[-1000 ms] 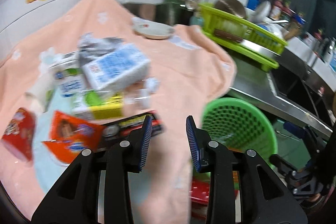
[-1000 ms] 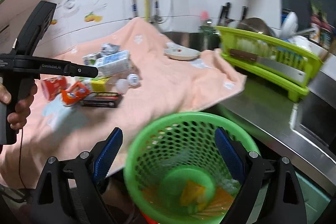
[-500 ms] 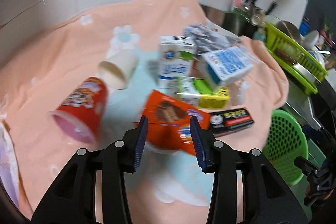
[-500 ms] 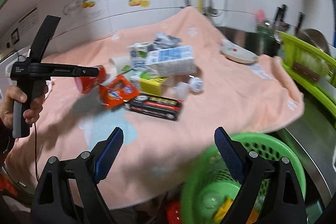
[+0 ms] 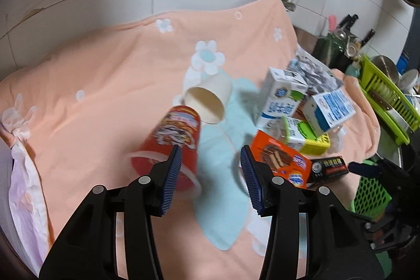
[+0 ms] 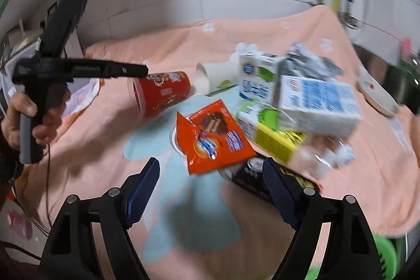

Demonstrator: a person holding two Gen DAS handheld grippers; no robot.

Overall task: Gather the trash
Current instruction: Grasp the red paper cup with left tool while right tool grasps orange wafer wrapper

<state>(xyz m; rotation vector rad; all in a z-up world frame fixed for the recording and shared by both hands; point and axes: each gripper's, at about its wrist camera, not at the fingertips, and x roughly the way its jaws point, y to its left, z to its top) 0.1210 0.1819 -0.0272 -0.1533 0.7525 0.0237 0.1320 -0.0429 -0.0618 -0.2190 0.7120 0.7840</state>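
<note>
The left tongs (image 5: pixel 211 164) are hanging over a peach cloth (image 5: pixel 110 75) that is covering the table. Their blue pads are opening, and nothing is sitting between them but a pale blue patch of the cloth. They are holding nothing. A red snack cup (image 5: pixel 170 146) is lying on its side just past the left pad, with its open mouth facing the tongs. Farther out beyond it, a white paper cup (image 5: pixel 208 99) is lying on its side too, touching the red one.

An orange wafer packet (image 5: pixel 281 162) is lying just past the right pad of the left tongs. A black box (image 5: pixel 329 168) is resting to the right of the packet. Behind those, milk cartons (image 5: pixel 282 99) and a yellow and green box (image 5: pixel 304 137) are piled together. A green basket (image 5: pixel 370 196) is sitting down low at the far right, off the edge of the cloth.

The right tongs (image 6: pixel 211 184) are standing wide and are closing a little. They are holding nothing. The orange wafer packet (image 6: pixel 212 138) is lying just ahead of them, between the two pads but farther out. The black box (image 6: pixel 252 176) is partly hiding behind the right pad. The red snack cup (image 6: pixel 160 92) is lying farther out to the left. A hand (image 6: pixel 25 120) is gripping the handle of the left tongs at the far left.
</note>
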